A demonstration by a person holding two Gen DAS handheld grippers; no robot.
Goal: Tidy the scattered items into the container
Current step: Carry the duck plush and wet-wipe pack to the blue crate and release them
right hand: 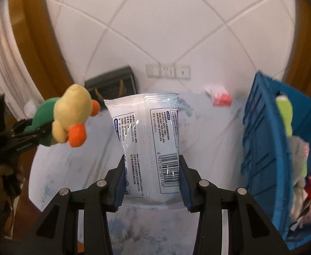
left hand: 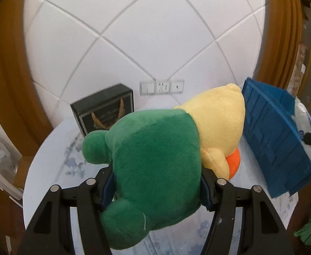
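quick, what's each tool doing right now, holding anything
Left tool: closed on the green and yellow plush duck.
Right tool: closed on the white wipes packet.

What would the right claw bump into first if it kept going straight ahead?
Probably the table, a bare stretch past the packet the right claw holds. The red-and-white wrapper lies off to the right; depth is unclear.

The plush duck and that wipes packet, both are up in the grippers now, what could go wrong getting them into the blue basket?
1. The left gripper pinches only the green rear of the plush duck; its yellow head overhangs and could catch the rim of the blue basket.
2. The right gripper clamps the glossy wipes packet near its lower end, so it may slip.
3. The basket already holds toys, so a drop could bounce out.
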